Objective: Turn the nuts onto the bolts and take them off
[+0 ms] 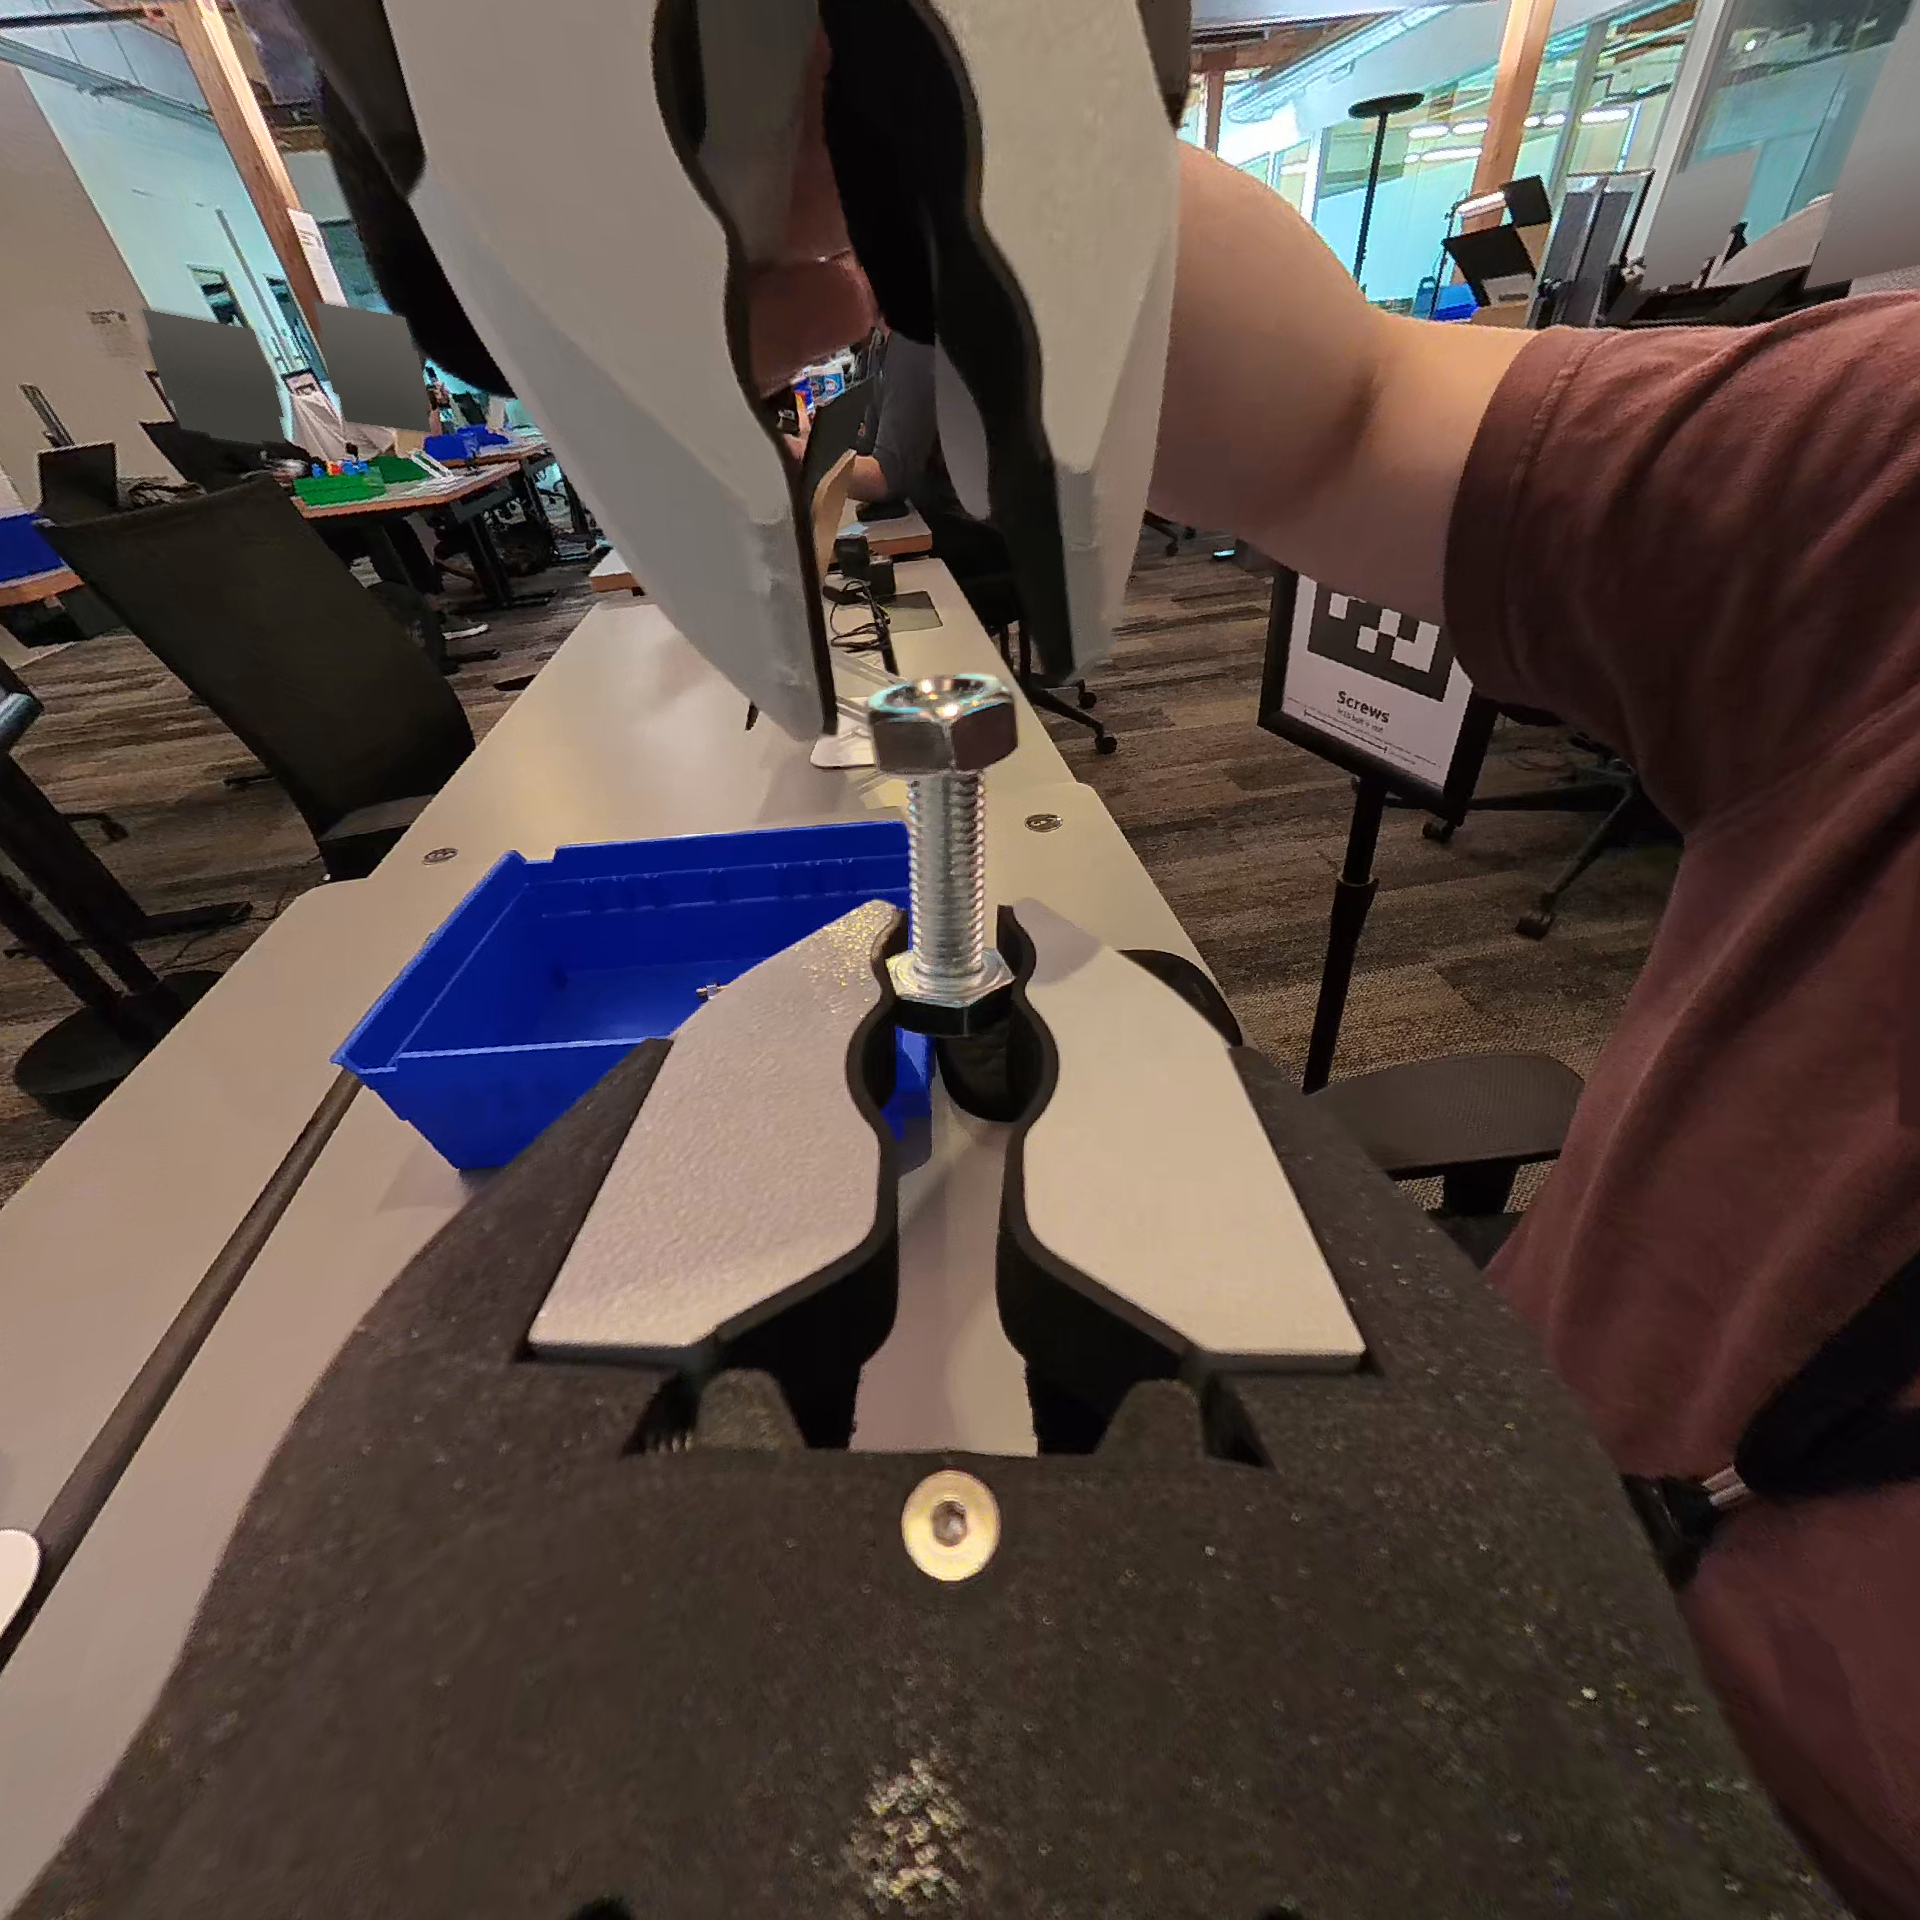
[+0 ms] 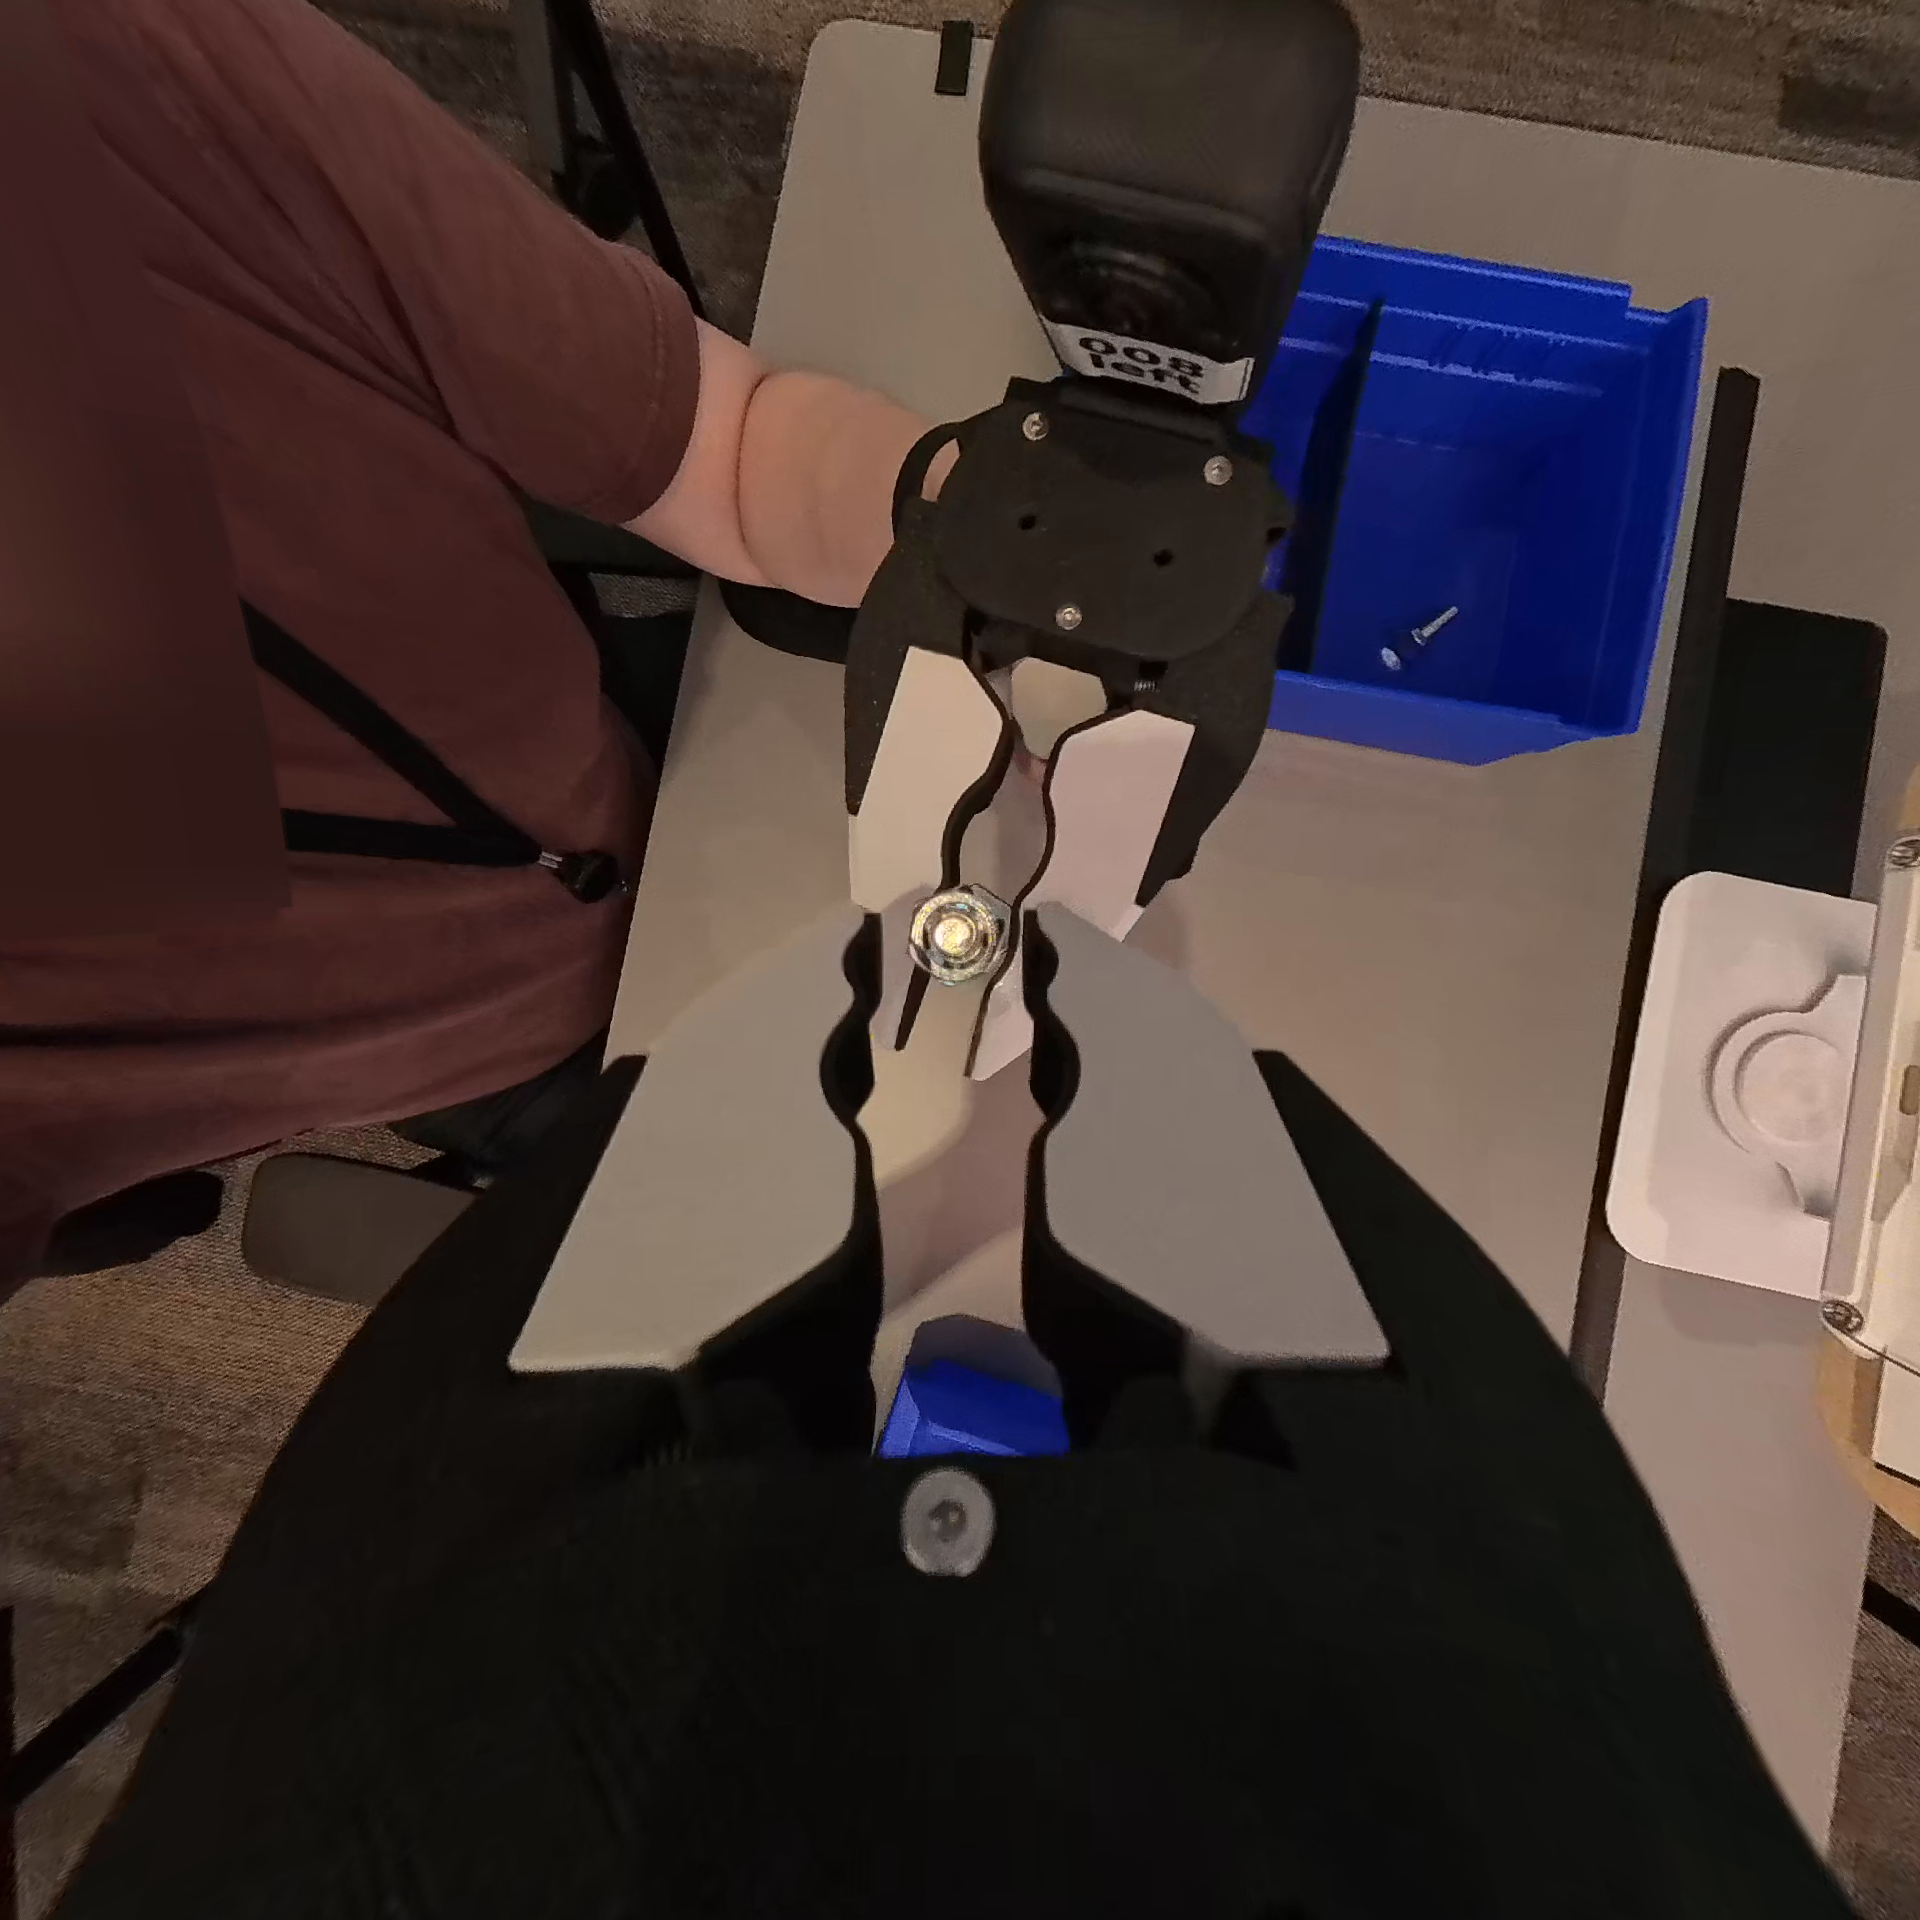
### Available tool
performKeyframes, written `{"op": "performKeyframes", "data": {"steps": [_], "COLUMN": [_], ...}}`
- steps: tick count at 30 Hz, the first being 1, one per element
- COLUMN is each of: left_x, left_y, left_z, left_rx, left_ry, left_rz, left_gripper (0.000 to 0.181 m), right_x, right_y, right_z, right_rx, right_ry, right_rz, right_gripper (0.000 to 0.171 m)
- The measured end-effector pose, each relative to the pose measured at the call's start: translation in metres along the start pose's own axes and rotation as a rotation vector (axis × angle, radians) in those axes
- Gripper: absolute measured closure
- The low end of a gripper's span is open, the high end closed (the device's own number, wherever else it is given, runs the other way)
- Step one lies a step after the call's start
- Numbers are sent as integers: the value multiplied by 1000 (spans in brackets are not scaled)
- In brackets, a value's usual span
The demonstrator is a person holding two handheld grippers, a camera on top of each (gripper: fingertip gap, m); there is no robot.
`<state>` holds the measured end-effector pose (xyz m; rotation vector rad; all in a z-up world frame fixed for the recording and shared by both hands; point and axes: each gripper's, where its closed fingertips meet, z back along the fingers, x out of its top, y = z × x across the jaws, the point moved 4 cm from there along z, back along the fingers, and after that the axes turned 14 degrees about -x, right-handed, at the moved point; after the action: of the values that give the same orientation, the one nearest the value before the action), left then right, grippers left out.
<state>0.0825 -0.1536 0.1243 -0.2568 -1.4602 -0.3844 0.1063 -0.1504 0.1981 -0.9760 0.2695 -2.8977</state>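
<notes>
- An open-plan office is seen behind a long grey surface (image 1: 644,727) bearing a blue bin (image 1: 582,997).
- The bolt (image 1: 943,831) is held upright, head uppermost, with its nut (image 1: 948,987) clamped in the left tongs (image 1: 951,977), presumably to steady the nut for turning.
- The right tongs (image 2: 951,940) are spread apart around the bolt head; contact cannot be judged.
- The bolt's lower end is hidden.

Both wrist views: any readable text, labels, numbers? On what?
Printed sign, black-and-white square pattern, on a black stand: legible heading, smaller lines blurred; wording not quoted.
White label on the black camera housing: legible, not quoted.
Wall notice, far left: too small to read.
</notes>
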Motion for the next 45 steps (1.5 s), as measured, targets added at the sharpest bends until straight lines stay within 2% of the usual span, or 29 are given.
{"op": "performKeyframes", "data": {"steps": [6, 17, 29, 34, 36, 38, 40, 42, 45], "left_x": [-1, 2, 3, 3, 5, 7, 9, 12, 15], "left_y": [1, 3, 24, 25, 24, 22, 19, 15, 8], "left_z": [-2, -2, 13, 16, 16, 16, 17, 16, 14], "left_rx": [14, 28, 271, 288, 282, 258, 233, 197, 122], "left_ry": [5, -25, -31, -30, -43, -54, -73, -87, -104], "left_rz": [-8, 1, 24, 37, 38, 41, 44, 41, 29], "left_gripper": [165, 166, 166, 166, 166, 166, 166, 165, 166], "right_x": [-7, -4, -2, 0, 2, 3, 4, 5, 3], "right_y": [0, 1, -20, -21, -21, -20, -18, -13, 1], "right_z": [-5, -2, -6, -8, -7, -5, -2, 5, 15], "right_rx": [-21, -106, -341, -358, -355, -359, -380, -389, -357], "right_ry": [68, 68, 63, 42, 18, -13, -62, -162, -389], "right_rz": [0, 49, -396, -450, -434, -407, -343, -247, -123], "right_gripper": [149, 153, 153, 152, 152, 141, 122, 116, 117]}}
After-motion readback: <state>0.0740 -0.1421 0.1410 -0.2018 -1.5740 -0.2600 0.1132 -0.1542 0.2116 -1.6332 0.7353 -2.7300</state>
